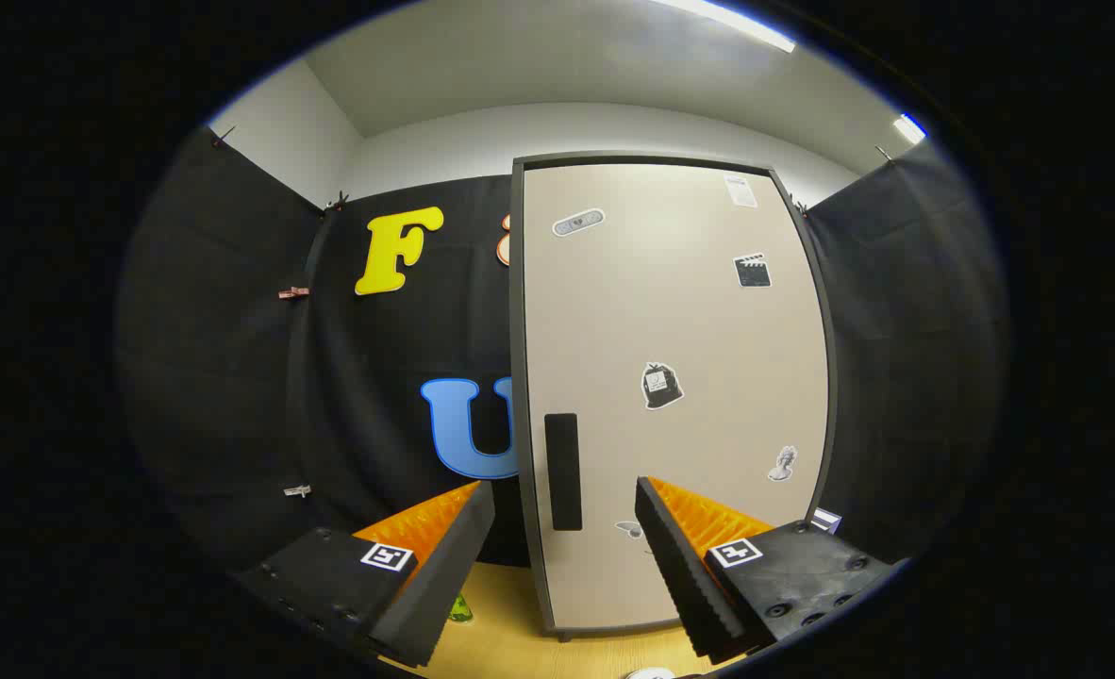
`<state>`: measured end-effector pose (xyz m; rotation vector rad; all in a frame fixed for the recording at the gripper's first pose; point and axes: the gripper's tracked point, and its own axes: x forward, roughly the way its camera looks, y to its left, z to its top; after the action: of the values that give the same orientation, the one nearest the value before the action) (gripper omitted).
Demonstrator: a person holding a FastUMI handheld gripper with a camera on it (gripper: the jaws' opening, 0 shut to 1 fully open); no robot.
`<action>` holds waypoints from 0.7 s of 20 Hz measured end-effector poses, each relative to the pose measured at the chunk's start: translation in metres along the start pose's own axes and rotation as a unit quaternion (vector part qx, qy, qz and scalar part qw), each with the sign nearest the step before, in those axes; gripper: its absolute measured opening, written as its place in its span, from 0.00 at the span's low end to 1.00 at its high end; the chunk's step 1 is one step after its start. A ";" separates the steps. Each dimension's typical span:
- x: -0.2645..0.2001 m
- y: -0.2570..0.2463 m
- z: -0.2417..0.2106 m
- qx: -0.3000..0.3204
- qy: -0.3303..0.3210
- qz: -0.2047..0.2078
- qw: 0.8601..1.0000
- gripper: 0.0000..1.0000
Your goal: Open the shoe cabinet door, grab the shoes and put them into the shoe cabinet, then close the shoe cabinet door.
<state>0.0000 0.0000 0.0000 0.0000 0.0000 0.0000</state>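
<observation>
The shoe cabinet (671, 396) stood upright on a pale wooden floor (510, 632), its door (680, 311) shut, so nothing of its inside could be seen. The door was a flat, smooth beige panel in a dark grey frame, dotted with several small stickers (661, 386). A long black rectangular handle (563, 471) ran vertically near the door's left edge. The gripper (565, 505) hung just in front of the cabinet with its fingers (685, 566) spread wide and holding nothing; the handle showed in the gap between the fingertips, beyond them. The inner faces of the fingers were ridged. A small green object (460, 610) lay on the floor beside the left finger, too hidden to identify.
</observation>
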 end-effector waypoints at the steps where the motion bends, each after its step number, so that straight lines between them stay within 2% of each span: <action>1: 0.002 0.000 -0.001 0.000 0.001 0.000 1.000 0.98; 14: 0.026 -0.003 -0.012 -0.001 0.008 -0.006 1.000 0.98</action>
<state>0.0260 -0.0032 -0.0115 -0.0028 0.0158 -0.0111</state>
